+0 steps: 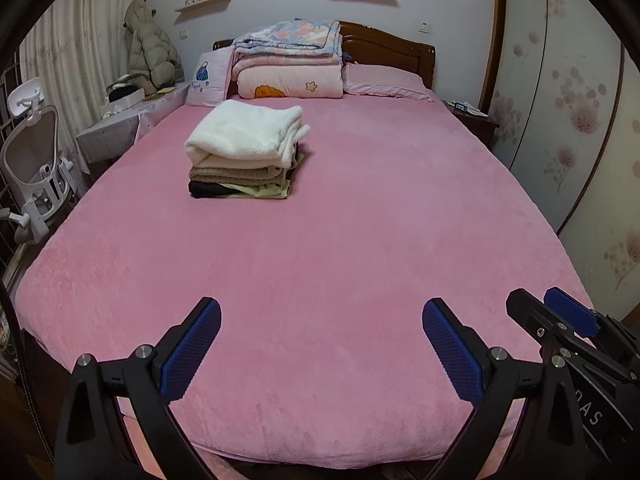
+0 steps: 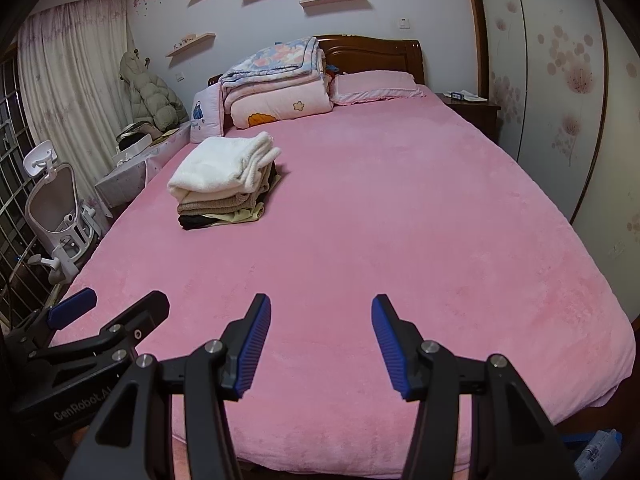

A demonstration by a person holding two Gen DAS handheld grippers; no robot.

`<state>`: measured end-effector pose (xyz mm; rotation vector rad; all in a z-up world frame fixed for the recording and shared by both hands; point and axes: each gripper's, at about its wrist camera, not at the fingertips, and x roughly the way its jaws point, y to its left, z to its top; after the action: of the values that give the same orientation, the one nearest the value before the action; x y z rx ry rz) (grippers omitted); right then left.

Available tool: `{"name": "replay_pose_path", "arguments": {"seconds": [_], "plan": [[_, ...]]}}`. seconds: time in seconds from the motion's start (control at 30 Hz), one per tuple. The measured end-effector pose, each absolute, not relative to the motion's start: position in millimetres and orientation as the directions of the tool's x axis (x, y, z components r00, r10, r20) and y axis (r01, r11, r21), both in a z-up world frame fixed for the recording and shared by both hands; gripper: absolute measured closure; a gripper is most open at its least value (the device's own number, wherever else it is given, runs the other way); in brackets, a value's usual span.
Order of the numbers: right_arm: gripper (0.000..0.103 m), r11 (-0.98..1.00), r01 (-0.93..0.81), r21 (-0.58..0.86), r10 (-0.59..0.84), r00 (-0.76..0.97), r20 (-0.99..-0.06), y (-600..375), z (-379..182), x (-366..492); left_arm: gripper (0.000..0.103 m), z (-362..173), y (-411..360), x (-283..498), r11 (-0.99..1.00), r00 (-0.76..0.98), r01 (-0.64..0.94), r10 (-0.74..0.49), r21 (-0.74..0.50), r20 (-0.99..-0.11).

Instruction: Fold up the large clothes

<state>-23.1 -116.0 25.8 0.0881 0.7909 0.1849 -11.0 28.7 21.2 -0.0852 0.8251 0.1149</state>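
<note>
a home bedroom: pink-covered bed (image 1: 320, 240) with wooden headboard (image 1: 392, 46), folded quilts (image 1: 288, 60), curtain (image 2: 72, 80), wardrobe (image 1: 560, 100).

Both handheld tools are matte black plastic, the left gripper (image 1: 322, 344) and right gripper (image 2: 320, 344) each ending in two angled fingers faced with ribbed blue pads (image 2: 252, 348). Round silver screws (image 1: 143, 351) mark the finger joints. White lettering (image 2: 82, 406) on the left tool's body reads "GenRobot.AI".

Pink bed (image 1: 360, 240); folded stack (image 1: 244, 152) runs white, beige, pale green, black. Floral quilt (image 1: 288, 38), blue gripper pads (image 1: 188, 356), white chair (image 1: 36, 160).
</note>
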Motion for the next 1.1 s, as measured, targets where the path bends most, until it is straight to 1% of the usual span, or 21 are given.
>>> {"name": "replay_pose_path", "arguments": {"seconds": [0.13,0.43,1.1], "plan": [[0.05,0.981,-0.133,0.139,0.192,0.684,-0.703,-115.3,24.0,-20.0,0.003,17.0,31.1,-7.7,0.989,0.656,-0.141,0.058,-0.046,-0.753],[0.05,0.981,-0.132,0.142,0.194,0.673,-0.713,-115.7,21.2,-16.7,0.003,13.5,30.7,-6.3,0.988,0.646,-0.146,0.064,-0.041,-0.761],[0.05,0.982,-0.13,0.138,0.19,0.67,-0.718,-113.7,19.0,-16.5,0.003,11.8,30.5,-6.6,0.987,0.644,-0.157,0.084,-0.023,-0.761]]}}
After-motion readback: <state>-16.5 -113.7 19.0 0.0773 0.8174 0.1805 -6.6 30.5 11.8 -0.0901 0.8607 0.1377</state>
